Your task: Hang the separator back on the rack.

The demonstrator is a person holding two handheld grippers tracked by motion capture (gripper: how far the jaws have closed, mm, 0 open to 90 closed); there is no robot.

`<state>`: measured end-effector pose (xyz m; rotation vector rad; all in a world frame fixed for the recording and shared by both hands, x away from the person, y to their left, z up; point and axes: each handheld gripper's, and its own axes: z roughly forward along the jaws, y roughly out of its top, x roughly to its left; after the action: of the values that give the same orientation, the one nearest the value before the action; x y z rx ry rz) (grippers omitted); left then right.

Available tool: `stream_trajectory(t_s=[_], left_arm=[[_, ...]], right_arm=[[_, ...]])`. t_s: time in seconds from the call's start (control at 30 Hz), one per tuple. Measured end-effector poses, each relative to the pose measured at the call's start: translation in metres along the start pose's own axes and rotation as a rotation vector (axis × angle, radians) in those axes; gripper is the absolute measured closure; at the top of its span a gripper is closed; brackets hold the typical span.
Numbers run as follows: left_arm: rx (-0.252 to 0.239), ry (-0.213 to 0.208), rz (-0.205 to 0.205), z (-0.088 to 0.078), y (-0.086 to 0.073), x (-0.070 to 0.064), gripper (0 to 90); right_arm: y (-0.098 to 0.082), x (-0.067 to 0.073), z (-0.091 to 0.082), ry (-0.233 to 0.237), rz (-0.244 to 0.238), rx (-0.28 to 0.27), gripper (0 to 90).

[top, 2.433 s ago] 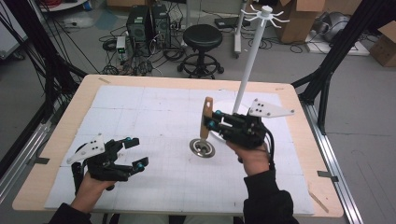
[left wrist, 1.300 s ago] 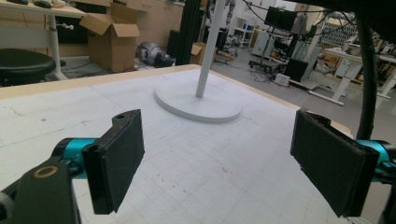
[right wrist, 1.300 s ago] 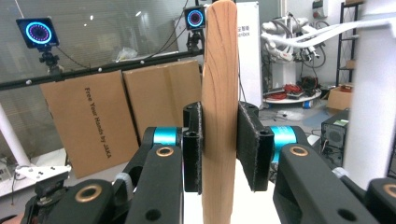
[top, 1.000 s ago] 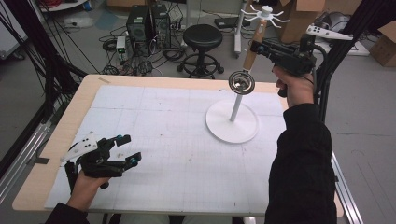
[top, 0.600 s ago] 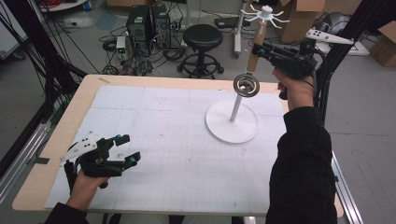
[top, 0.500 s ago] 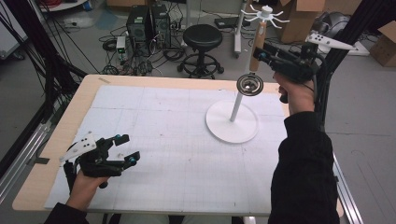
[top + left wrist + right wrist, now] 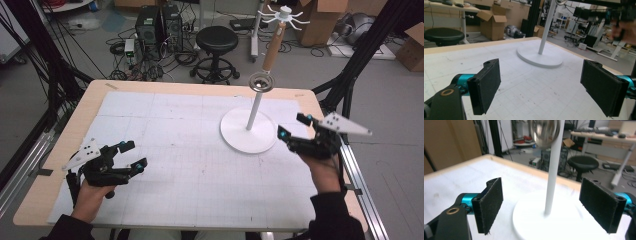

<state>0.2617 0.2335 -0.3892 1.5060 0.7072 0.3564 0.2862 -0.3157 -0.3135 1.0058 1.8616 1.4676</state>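
Strainer hangs by its wooden handle from the top hooks of the white stand at the table's far right; in the right gripper view its steel bowl is blurred and cut off by the top edge, with the stand's pole straight ahead between the jaws. Right gripper sits low beside the stand's base, jaws spread wide, gripping nothing. Left gripper rests near-left on the gridded mat, jaws likewise apart and empty; black stool and computer tower stand on the floor beyond.

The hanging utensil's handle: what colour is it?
Light wood-brown handle, clearest in the high view.
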Motion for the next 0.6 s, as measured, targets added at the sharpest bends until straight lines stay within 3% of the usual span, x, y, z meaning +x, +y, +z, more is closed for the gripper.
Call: stream_trajectory(t_s=[0.13, 0.23, 0.43, 0.6], left_arm=[[-0.003, 0.015, 0.009, -0.001, 0.0, 0.0, 16.6], [-0.024, 0.004, -0.007, -0.003, 0.0, -0.001, 16.5], [-0.049, 0.005, 0.002, -0.005, 0.0, -0.005, 16.5], [-0.037, -0.003, 0.01, -0.006, -0.002, -0.009, 16.5]], right_arm=[[-0.04, 0.015, -0.018, -0.027, 0.038, 0.019, 17.1], [-0.057, 0.026, -0.03, -0.037, 0.047, 0.017, 16.9], [-0.07, 0.043, -0.049, -0.057, 0.018, -0.002, 16.8], [-0.073, 0.046, -0.054, -0.057, 0.047, -0.018, 16.8]])
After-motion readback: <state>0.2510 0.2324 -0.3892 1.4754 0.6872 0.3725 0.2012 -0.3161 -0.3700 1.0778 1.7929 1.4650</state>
